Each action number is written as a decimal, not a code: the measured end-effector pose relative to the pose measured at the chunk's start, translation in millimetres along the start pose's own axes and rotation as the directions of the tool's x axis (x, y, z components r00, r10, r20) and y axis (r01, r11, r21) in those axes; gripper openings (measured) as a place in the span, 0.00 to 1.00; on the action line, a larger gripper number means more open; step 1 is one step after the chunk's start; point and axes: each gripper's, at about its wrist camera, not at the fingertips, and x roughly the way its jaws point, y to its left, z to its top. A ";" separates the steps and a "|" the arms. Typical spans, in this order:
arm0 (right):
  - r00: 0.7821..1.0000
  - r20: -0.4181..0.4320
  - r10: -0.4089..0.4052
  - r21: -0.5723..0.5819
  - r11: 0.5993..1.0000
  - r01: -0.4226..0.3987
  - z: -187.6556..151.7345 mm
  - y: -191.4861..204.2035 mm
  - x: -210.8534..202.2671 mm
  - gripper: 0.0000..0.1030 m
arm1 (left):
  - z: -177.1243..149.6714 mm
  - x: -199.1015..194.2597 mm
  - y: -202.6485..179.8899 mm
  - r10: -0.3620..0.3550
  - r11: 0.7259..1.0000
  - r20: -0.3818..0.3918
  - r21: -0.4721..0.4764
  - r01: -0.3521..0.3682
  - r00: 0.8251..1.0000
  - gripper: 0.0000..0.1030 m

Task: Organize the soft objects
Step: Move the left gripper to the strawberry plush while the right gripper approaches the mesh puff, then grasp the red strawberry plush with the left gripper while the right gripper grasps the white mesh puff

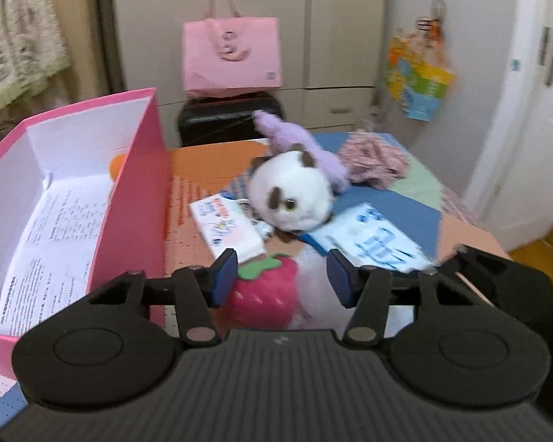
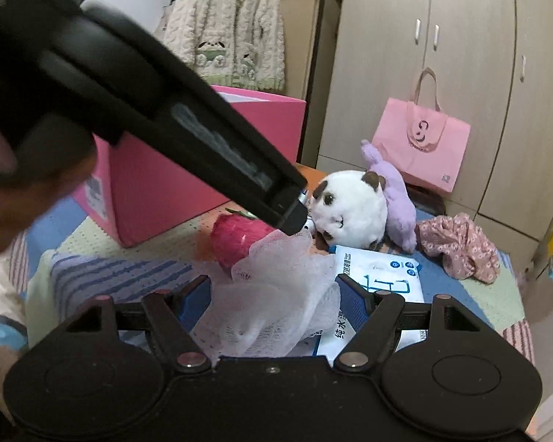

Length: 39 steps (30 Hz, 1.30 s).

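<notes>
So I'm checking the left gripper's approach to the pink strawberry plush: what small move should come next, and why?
Probably ease the left gripper slightly forward and close. The pink strawberry plush sits between its blue pads, but a gap shows on the right, where the white mesh puff lies. The open pink cardboard box waits left.

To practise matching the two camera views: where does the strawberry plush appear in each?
Left wrist: strawberry plush low centre, between the left gripper fingers.
Right wrist: left of centre, under the other gripper's tip.
Shared landmark: panda plush.
</notes>
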 end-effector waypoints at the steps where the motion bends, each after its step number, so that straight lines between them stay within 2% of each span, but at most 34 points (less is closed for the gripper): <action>1: 1.000 -0.011 0.010 0.013 1.000 -0.009 0.2 -0.9 1.8 0.73 | -0.7 5.0 1.5 0.017 1.000 0.000 -0.015 -0.017 1.000 0.50; 4: 0.999 -0.019 0.038 0.041 0.998 -0.037 0.6 -3.6 4.6 0.69 | -3.5 13.3 4.8 0.028 0.998 -0.008 -0.049 -0.029 1.000 0.49; 12: 1.000 -0.023 0.001 0.069 0.998 0.000 -5.6 -5.3 -1.7 0.46 | -13.0 27.5 4.8 0.062 0.994 -0.034 -0.089 -0.065 0.998 0.50; 18: 1.000 -0.003 -0.015 0.136 0.991 0.015 -17.5 -13.9 -10.0 0.42 | -27.3 36.3 4.2 0.107 0.986 -0.005 -0.131 -0.107 0.994 0.53; 21: 1.000 0.011 -0.006 0.173 0.985 0.004 -22.6 -18.0 -9.2 0.42 | -33.4 38.9 7.7 0.102 0.978 0.021 -0.183 -0.096 0.995 0.54; 24: 1.000 0.011 0.004 0.189 0.982 -0.006 -24.0 -20.3 -6.7 0.42 | -34.2 38.1 7.2 0.112 0.976 0.033 -0.190 -0.103 0.993 0.53; 25: 1.000 0.011 0.006 0.189 0.982 -0.008 -23.7 -21.0 -5.5 0.42 | -34.7 38.1 6.5 0.113 0.978 0.037 -0.181 -0.105 0.993 0.52; 26: 1.000 0.011 0.006 0.187 0.982 -0.008 -23.8 -21.6 -4.6 0.42 | -35.4 38.1 5.9 0.112 0.980 0.042 -0.172 -0.103 0.993 0.46; 29: 1.000 0.014 0.003 0.182 0.983 -0.005 -25.0 -20.1 -3.5 0.42 | -38.7 36.5 7.0 0.111 0.980 0.059 -0.172 -0.100 0.992 0.41; 33: 1.000 0.018 -0.011 0.179 0.984 0.007 -25.5 -18.1 -2.4 0.42 | -40.8 33.3 7.0 0.117 0.980 0.073 -0.171 -0.104 0.990 0.40; 39: 0.999 0.024 -0.032 0.172 0.985 0.028 -24.6 -12.3 -6.3 0.34 | -41.3 21.7 7.4 0.096 0.982 0.110 -0.172 -0.076 0.989 0.41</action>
